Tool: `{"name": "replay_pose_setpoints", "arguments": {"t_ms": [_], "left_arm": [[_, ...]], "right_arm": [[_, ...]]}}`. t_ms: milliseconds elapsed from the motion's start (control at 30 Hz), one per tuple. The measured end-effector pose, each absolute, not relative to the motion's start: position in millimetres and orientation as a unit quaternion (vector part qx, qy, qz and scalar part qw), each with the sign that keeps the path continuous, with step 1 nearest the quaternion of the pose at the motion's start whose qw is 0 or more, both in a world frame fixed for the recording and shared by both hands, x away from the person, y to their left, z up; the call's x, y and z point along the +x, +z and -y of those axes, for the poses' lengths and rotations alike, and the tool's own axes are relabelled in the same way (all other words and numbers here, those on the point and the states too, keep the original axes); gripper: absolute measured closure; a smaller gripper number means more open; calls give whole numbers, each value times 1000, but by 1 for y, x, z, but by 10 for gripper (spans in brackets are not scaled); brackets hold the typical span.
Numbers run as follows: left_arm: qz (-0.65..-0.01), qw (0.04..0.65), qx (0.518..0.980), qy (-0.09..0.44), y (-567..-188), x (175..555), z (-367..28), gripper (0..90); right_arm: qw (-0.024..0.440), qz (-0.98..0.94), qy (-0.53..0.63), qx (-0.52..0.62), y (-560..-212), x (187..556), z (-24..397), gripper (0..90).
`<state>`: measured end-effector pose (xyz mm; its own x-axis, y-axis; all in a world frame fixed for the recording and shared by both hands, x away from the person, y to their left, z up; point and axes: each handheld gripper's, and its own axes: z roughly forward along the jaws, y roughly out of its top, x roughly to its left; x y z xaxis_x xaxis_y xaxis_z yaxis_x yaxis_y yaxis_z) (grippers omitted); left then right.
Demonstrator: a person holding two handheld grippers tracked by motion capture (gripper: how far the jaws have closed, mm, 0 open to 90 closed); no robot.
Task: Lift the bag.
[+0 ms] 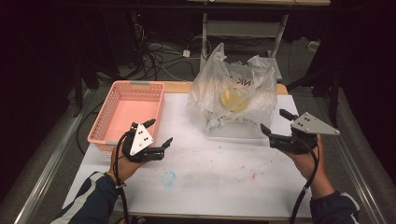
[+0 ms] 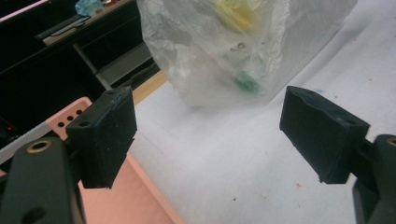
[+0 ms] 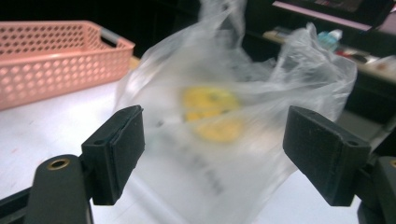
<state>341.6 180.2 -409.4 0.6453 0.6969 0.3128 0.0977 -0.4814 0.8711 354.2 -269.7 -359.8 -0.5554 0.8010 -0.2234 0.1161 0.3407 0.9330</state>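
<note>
Both tongs gape, left point(image 1: 158, 131), right point(image 1: 274, 121); bag point(image 1: 232, 95) between, apart.

Plastic bag point(image 3: 233, 121) blurred; its yellow contents point(image 1: 233, 99) indistinct.

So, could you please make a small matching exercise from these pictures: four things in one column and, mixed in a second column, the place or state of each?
Things:
1. pink basket
2. plastic bag
3. left gripper
4. right gripper

Places or states:
A. stands at the middle back of the table, with something yellow inside
B. open, beside the basket's near corner
C. open, to the right of the bag
D. empty, at the table's left side

Pairs: 1-D, 2-A, 3-B, 4-C
</note>
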Motion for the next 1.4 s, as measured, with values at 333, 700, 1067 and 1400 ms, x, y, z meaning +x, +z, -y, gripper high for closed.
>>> {"name": "replay_pose_setpoints", "arguments": {"t_ms": [333, 700, 1067, 1400], "left_arm": [[-273, 439, 780, 353, -413, 336, -199, 184], [-294, 428, 776, 358, -420, 339, -221, 184], [-303, 418, 778, 358, -427, 328, -234, 184], [-310, 412, 783, 349, -439, 314, -244, 184]], "right_arm": [[321, -752, 489, 305, -386, 342, 266, 195], [314, -770, 473, 291, -409, 334, 265, 183], [323, -777, 466, 274, -426, 319, 262, 172], [321, -783, 457, 274, -439, 308, 262, 170]]}}
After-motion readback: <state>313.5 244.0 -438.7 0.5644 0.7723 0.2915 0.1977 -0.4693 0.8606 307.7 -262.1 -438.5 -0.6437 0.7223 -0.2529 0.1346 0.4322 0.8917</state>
